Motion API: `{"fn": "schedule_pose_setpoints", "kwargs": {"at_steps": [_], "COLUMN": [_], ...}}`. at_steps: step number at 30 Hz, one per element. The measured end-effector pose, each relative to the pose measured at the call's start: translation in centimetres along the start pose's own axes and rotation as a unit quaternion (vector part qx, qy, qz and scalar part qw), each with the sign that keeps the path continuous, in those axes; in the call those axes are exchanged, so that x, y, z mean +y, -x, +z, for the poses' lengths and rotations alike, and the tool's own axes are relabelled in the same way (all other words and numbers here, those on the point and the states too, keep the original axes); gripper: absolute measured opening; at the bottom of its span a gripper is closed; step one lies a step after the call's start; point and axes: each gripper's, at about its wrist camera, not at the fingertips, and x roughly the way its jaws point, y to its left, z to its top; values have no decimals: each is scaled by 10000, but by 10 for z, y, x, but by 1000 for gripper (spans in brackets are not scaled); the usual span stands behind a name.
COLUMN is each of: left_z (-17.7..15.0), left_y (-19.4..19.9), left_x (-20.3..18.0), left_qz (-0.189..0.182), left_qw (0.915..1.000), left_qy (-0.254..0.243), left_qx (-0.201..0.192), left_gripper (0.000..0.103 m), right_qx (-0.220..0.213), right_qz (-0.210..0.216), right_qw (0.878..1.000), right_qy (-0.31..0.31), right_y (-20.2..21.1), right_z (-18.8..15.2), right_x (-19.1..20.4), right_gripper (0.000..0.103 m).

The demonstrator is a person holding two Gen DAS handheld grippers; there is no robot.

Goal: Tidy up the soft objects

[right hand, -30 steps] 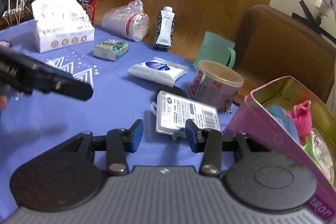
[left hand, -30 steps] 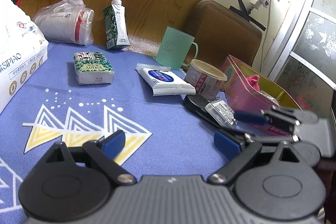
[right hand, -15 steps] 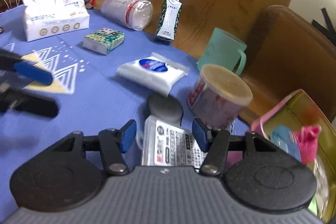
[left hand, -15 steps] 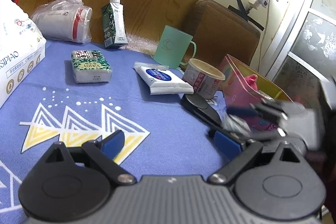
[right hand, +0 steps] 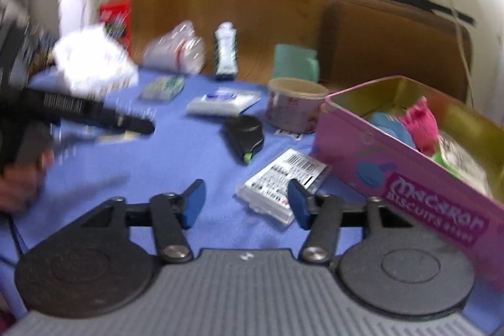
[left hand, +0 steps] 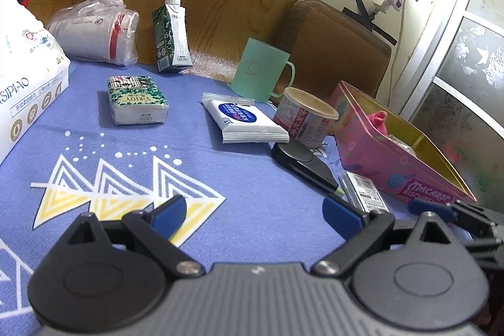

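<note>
1. Over at the far left of the counter (left hand: 258, 203), covered in a woven blue cloth with white and yellow triangles, a soft white tissue pack (left hand: 25, 81) bulges; behind it lies a sleeve of paper cups (left hand: 94, 30) in crinkled clear plastic.
2. Next come a squat green patterned tissue pack (left hand: 137, 103), an upright green carton (left hand: 171, 37), and a flat crimped-edge wipes packet (left hand: 244, 122).
3. Mid-counter, the left tool (left hand: 255, 214) hovers with its blue pads wide apart, holding nothing.
4. Right of that stand a mint mug (left hand: 260, 71), a round lidded tub (left hand: 304, 117), a black oval device (left hand: 299, 161) and a clear labelled case (right hand: 283, 181).
5. The right tool (right hand: 245, 203) is spread open and empty, the case just ahead of its right pad.
6. Furthest right, the pink biscuit tin (right hand: 409, 178) holds the soft things: the right view, though blurred, shows a blue piece (right hand: 390, 128) and green beside the pink cloth (right hand: 419, 122); the left view shows only the pink.
</note>
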Motion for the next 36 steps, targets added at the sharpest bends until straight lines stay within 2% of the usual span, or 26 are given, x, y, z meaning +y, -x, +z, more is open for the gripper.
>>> {"fn": "schedule_pose_setpoints", "kwargs": {"at_steps": [5, 10, 12, 13, 20, 25, 27, 29, 32, 36], "left_z": [0, 0, 0, 0, 0, 1, 2, 2, 4, 10], "left_y": [0, 0, 0, 0, 1, 1, 0, -2, -5, -18], "left_x": [0, 1, 1, 1, 1, 2, 0, -5, -24, -65], "left_qz": [-5, -40, -49, -55, -93, -113, -123, -76, -275, -633], "left_qw": [10000, 10000, 10000, 10000, 10000, 9999, 9999, 9998, 9988, 9951], "left_qy": [-3, 11, 23, 25, -6, -4, -30, -114, -275, -565], "left_qx": [-7, 2, 7, 11, 19, 42, 84, 148, 293, 499], "left_gripper": [97, 98, 98, 98, 98, 98, 98, 98, 98, 98], "right_qx": [51, 75, 258, 364, 319, 261, 108, -11, -30, 118], "right_qz": [-239, -342, -429, -457, -722, -619, -592, -623, -663, -645], "right_qw": [9990, 9992, 9987, 9983, 9946, 9966, 9979, 9980, 9978, 9978], "right_qy": [-369, -210, -42, 29, 679, 467, 246, 124, 76, 11], "right_y": [-20, -49, -60, -64, -30, -2, 12, 21, 21, 5], "right_z": [13, 22, 19, 15, -9, -22, -25, -27, -31, -29], "right_x": [4, 22, 26, 27, 30, 18, 13, 11, 9, 1], "right_gripper": [63, 62, 59, 52, 51, 51, 53, 69, 82, 86]}}
